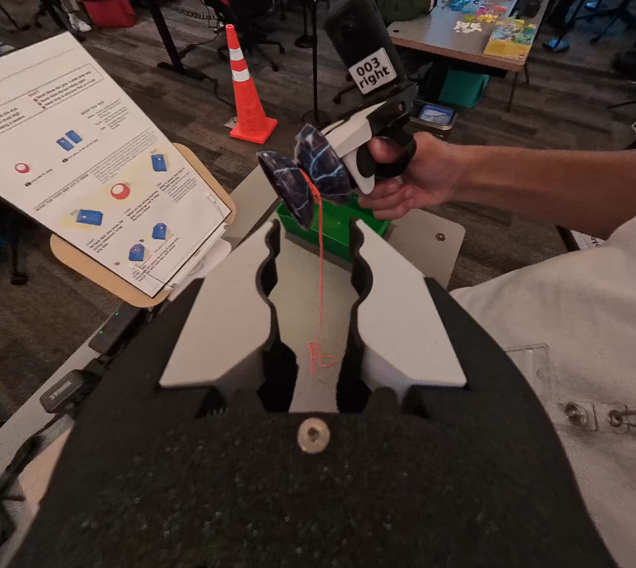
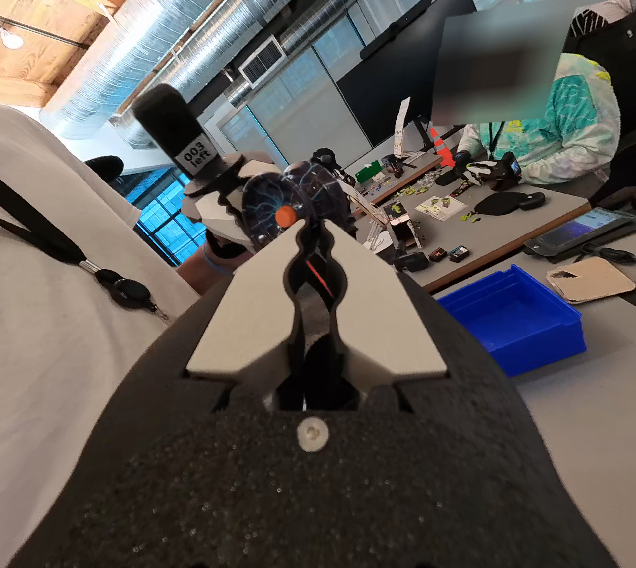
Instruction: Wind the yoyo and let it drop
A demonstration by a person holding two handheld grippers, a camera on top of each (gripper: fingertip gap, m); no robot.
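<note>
The right tongs (image 2: 315,224) are closed on the yoyo (image 1: 304,178), gripping one of its two dark blue, marbled halves by the rim. In the left wrist view a hand (image 1: 409,178) holds the right tongs' black handle, and the yoyo sits up in the air above the far part of the counter (image 1: 426,241), in front of a green bin (image 1: 335,228) standing there. The yoyo is tilted, its gap facing down and toward the camera.

A red string (image 1: 320,262) runs out of that gap and hangs down slack — its free end lies in a small curl on the counter. In the left wrist view the string falls between the fingers of the left tongs (image 1: 314,235), which stand wide apart and touch neither string nor yoyo.

In the right wrist view the yoyo's near half shows an orange hub (image 2: 285,216), just above the fingertips, and the left tongs (image 2: 237,214) show beyond it, just beside the yoyo. A blue tray (image 2: 512,314) rests on the counter to the right, with a piece of cardboard (image 2: 590,279) past it.

At the counter's left edge a printed sheet (image 1: 99,166) leans on a tan board — an orange cone (image 1: 246,94) stands on the floor beyond.
</note>
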